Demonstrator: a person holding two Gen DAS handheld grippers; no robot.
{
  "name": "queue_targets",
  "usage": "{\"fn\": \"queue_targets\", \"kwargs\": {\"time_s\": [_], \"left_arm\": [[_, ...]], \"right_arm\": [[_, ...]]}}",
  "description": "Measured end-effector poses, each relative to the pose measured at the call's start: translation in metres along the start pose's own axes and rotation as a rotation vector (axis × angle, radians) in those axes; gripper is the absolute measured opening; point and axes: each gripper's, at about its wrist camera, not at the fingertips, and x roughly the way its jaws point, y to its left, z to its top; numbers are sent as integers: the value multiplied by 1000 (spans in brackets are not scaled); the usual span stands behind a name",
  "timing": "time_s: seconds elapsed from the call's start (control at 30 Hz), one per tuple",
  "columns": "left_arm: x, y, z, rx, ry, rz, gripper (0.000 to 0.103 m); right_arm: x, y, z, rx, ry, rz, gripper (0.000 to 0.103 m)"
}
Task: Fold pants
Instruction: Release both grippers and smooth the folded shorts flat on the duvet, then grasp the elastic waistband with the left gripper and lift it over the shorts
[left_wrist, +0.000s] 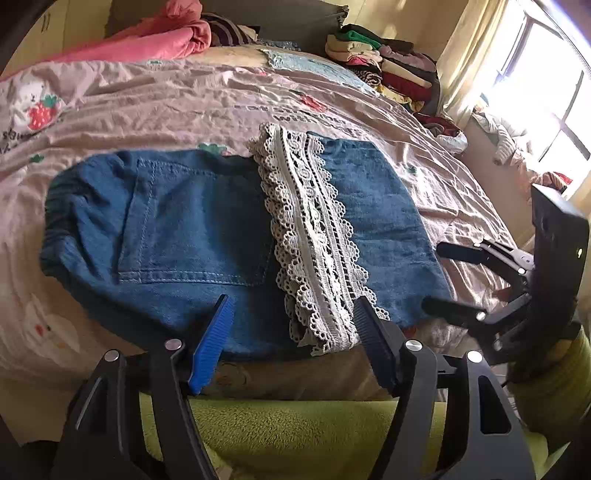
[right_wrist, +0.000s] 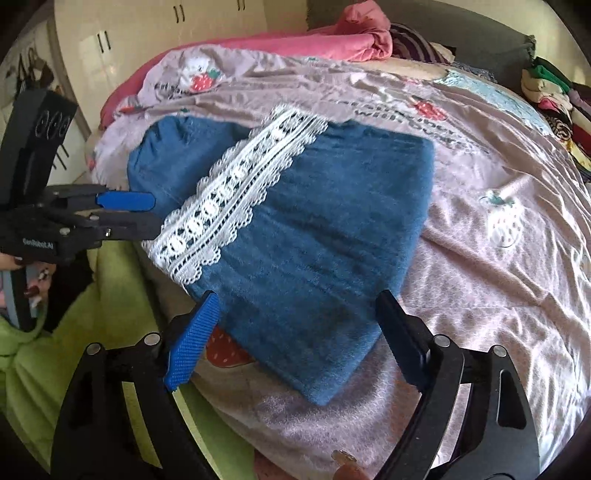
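A big bed with a pink strawberry-print sheet (left_wrist: 155, 99) fills the frame. Upper right, a bright window (left_wrist: 546, 92) with cream curtains (left_wrist: 469, 55). Upper left, shiny cream cupboard doors (right_wrist: 147, 44).

This is a bedroom in a home. A bed (left_wrist: 166, 107) is filling most of both views, wearing a pinkish sheet printed with strawberries and bunnies. At the far side of the bed, a pink blanket (left_wrist: 162, 37) is lying bunched up, and beside it a stack of folded clothes (left_wrist: 388, 62) is sitting in many colours. Past the bed's right edge, a window (left_wrist: 546, 92) is letting daylight in behind a pale curtain (left_wrist: 469, 55). Beyond the bed's left side, cream wardrobe doors (right_wrist: 147, 44) are standing closed.
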Motion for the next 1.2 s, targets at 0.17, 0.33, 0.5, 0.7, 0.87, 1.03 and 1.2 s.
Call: {"fn": "queue_targets", "kwargs": {"time_s": [0.17, 0.33, 0.5, 0.7, 0.87, 1.03, 1.2], "left_arm": [[-15, -4, 3, 23, -27, 36, 85], [-28, -4, 5, 31, -56, 76, 96], [-43, 4, 7, 7, -83, 117, 98], [-58, 29, 6, -47, -106, 156, 98], [-69, 56, 4, -105, -115, 204, 98], [-75, 81, -2, -159, -118, 231, 98], [-79, 97, -7, -195, -123, 238, 98]], "right_arm": [[-9, -5, 7, 21, -21, -5, 80], [-20, -6, 13, 25, -51, -21, 86], [-29, -5, 21, 39, -76, -25, 93], [-32, -1, 30, 34, -96, -21, 94], [-31, 8, 44, 12, -110, -13, 94], [-26, 19, 63, -23, -117, -9, 94], [-22, 35, 83, -63, -129, 2, 94]]}}
